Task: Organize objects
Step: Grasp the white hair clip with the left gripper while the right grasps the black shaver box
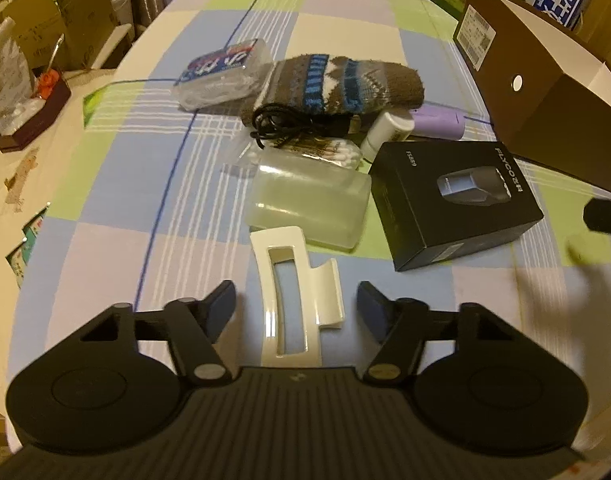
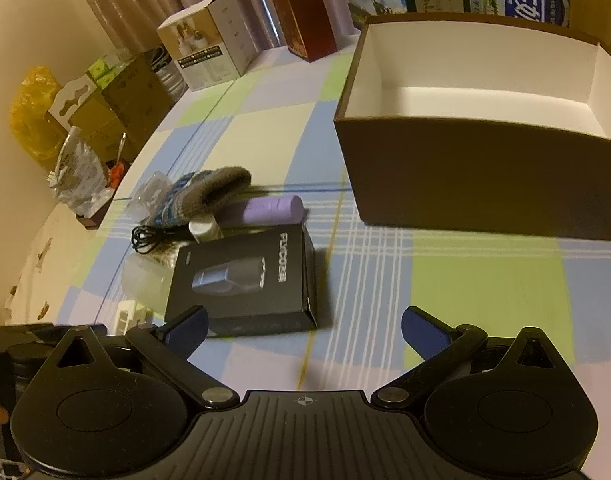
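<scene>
Straddling the white hair claw [image 1: 293, 300], the left gripper [image 1: 296, 312] has its jaws spread wide, one blue pad on either side of the clip and neither touching it. To take it well, I would judge, the pads should close across the clip's narrow body rather than on the side tab that juts out toward the right pad — glossy plastic is likely to slip if caught at an angle.

Going left to right across the checked tablecloth [image 1: 105, 208] in the left wrist view: a clear plastic case with a blue-and-red printed lid [image 1: 223, 74], its lettering too blurred to read; a brown, blue and white knit sock [image 1: 337, 80] with a coiled black cable [image 1: 289, 126] against it; a pack of cotton swabs [image 1: 325, 152] and a frosted translucent container [image 1: 309, 204] just beyond the clip; a small white tube [image 1: 387, 130] and a lilac cylinder [image 1: 439, 122]; then a black shaver box [image 1: 457, 204] marked "FLYCO" with "FS889" or similar on its side.

Farther right sits the brown open box [image 2: 465, 184] — white inside, with nothing visible in it, and probably where things are meant to go. It carries a barcode label [image 1: 479, 36] too small to read. The right gripper [image 2: 305, 334] hovers over bare cloth near the shaver box, jaws wide apart, holding nothing.
</scene>
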A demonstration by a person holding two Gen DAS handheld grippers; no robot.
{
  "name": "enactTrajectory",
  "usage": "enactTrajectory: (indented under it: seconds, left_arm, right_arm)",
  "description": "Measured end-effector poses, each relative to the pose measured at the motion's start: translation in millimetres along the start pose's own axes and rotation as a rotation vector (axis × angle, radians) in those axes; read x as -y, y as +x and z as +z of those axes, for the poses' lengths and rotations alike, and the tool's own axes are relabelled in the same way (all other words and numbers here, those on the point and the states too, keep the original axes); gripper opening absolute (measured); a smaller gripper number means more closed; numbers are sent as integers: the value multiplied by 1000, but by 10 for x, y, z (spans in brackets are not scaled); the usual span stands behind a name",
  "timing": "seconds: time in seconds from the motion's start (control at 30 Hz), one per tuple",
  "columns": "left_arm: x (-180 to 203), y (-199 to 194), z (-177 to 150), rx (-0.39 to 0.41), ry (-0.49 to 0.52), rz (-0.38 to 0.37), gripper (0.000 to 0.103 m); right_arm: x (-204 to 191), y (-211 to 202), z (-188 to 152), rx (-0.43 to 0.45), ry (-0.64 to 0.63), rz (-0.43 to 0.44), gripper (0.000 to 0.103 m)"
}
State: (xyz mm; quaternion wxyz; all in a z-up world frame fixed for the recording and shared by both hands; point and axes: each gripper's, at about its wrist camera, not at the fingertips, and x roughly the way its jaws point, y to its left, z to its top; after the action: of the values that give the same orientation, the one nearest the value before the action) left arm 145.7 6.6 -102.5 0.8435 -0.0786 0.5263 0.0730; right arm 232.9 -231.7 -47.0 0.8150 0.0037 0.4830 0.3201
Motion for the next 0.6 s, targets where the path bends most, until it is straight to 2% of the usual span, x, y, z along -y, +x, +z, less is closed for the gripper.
enactTrajectory:
  seconds: [0.07, 0.13, 0.2, 0.3, 0.37, 0.47, 0.6]
  left_arm:
    - [-5, 36, -9, -3, -9, 0, 37]
    - [-16, 36, -32, 5, -17, 10, 36]
    - [-30, 6, -65, 12, -26, 18, 36]
    - [-78, -53, -116, 19, -39, 31, 36]
    - [-138, -90, -148, 22, -61, 49, 36]
    - [-259, -148, -201, 25, -101, 76, 36]
    - [-407, -212, -278, 23, -140, 112, 36]
  right_arm:
    - [-14, 33, 52, 14, -18, 14, 101]
    - [-48, 72, 104, 34, -45, 38, 100]
    - [-91, 124, 169, 53, -78, 67, 85]
    - [-148, 269, 272, 64, -113, 110, 69]
    - [-185, 393, 328, 68, -135, 136, 64]
    - [-234, 584, 414, 70, -164, 164, 60]
    - [-233, 866, 526, 38, -171, 178, 60]
